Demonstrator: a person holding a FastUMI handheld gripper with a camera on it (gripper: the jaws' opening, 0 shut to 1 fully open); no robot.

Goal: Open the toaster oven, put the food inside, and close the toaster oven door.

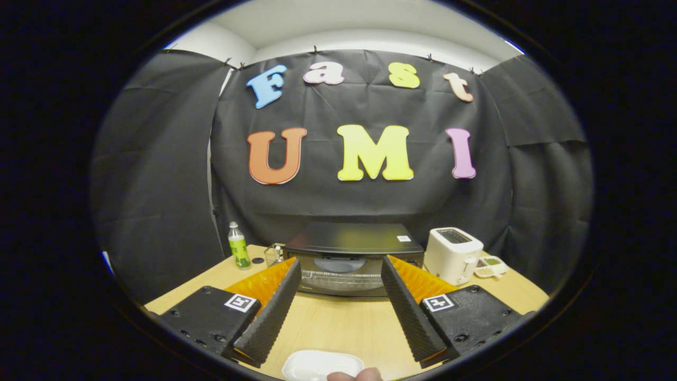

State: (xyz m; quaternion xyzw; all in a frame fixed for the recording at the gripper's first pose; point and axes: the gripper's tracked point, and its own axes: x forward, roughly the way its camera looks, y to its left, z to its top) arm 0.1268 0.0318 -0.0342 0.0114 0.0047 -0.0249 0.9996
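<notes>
Gripper view, hand-held gripper (341, 275) released, fingers spread, closed toaster oven (353, 259) beyond, label unreadable

Even overhead light, sharp centre, fisheye bending at edges, soft shadows

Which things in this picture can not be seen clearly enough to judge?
- White dish, gripper view: partly cut off between the open gripper fingers; its contents hidden.
- Fingertip: only a tip shows beside the dish.
- Toaster oven: sides hidden behind the fingers.
- Small tray beside the toaster: contents too small.
</notes>
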